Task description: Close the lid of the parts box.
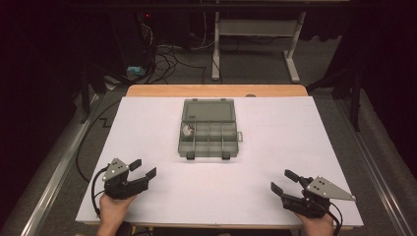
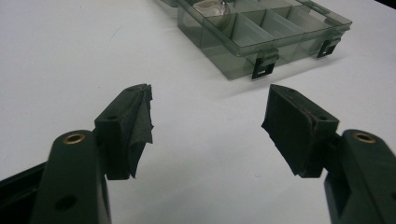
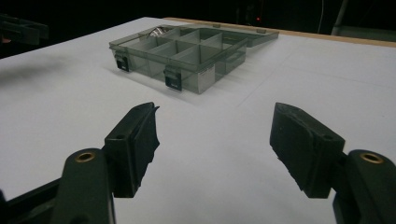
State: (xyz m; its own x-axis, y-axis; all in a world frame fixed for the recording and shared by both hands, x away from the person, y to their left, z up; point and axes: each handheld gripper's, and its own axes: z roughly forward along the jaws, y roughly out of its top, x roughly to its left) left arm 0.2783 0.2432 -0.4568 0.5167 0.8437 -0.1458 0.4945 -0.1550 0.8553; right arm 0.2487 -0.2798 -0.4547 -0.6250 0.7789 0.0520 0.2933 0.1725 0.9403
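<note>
We see a wooden table [image 1: 216,90] covered by a white sheet [image 1: 275,147] that leaves only a strip of wood bare along the far edge. On the sheet, nearer the far edge than the near one, lies an open grey compartment box [image 1: 209,129], its lid flat behind it.

1. The left gripper [image 1: 143,168] is a black body with two black jaws and a grey three-cornered plate [image 1: 116,168] on top, dotted with small holes.
2. A black cable [image 1: 96,181] loops from its rear.
3. The right gripper [image 1: 282,180] has the same build, and its grey plate [image 1: 327,189] tapers to a point.
4. Up close, each dark green-black jaw arm carries a brass-ringed hole [image 2: 74,137].
5. The pads [image 2: 140,130] are wrapped in dark, wrinkled tape, frayed at the edges.
</note>
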